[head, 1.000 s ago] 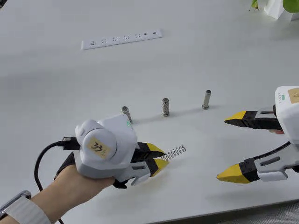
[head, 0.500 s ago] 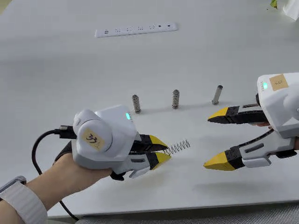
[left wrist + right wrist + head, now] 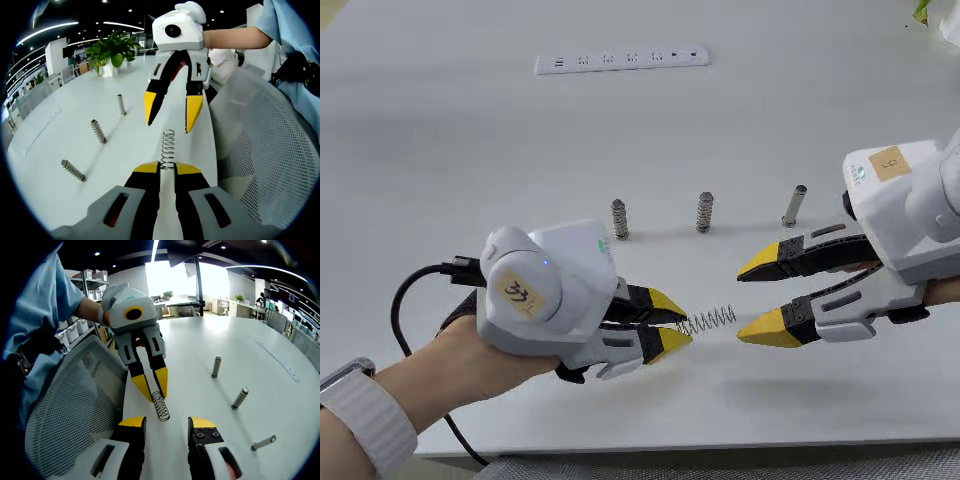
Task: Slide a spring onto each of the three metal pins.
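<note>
Small silver coil spring: light and bendy, I judge; left end pinched in my left gripper, free end best taken by my gaping, empty right gripper.

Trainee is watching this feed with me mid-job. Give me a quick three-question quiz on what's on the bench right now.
1. True or false: the left gripper is shut on a small coiled metal spring.
2. How many of the three short metal pins carry a spring? A) one B) two C) three
3. Fill in: facing the spring's free end, the right gripper has its jaws ____.

Key: 1 true. 2 B, only the rightmost pin is bare. 3 open.
</note>
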